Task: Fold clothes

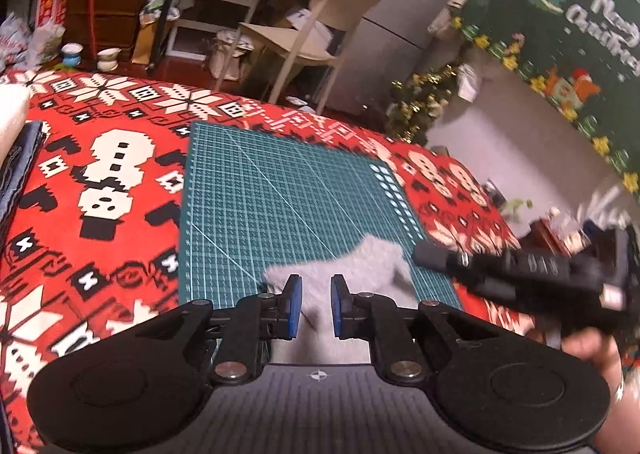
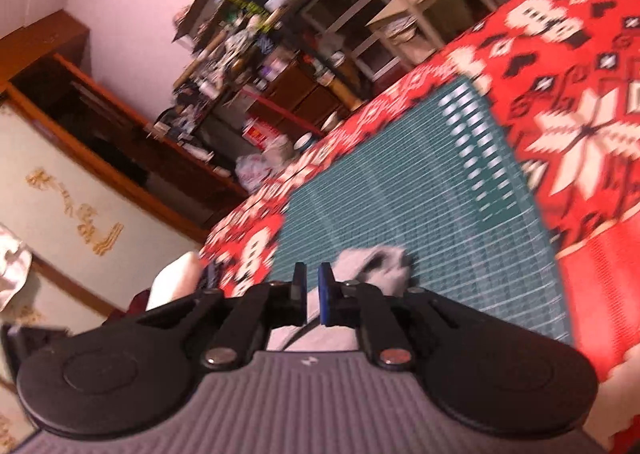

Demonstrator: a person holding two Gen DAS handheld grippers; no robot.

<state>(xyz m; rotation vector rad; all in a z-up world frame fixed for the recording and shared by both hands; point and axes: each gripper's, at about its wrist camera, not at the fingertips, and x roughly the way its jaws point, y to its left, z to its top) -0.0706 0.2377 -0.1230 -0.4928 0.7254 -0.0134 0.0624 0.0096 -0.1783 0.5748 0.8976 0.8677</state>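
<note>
Gray fuzzy cloth point(image 1: 360, 266) lies on the green mat point(image 1: 288, 193). Left tool point(image 1: 313, 304) is partly open, holding nothing. Right tool point(image 2: 312, 296) is nearly closed, seemingly empty. Grab one edge gently, then fold flat.

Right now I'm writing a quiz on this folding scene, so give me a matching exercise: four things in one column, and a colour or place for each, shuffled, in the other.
Things:
1. cutting mat
2. tablecloth
3. fluffy garment
4. chair

Descriptions:
A. red, with white snowmen and snowflakes
B. pale grey, lying on the mat's near edge, just ahead of the left gripper
C. cream, standing on the floor beyond the table
D. green with a white grid, lying on the red cloth

Pairs: 1-D, 2-A, 3-B, 4-C
</note>
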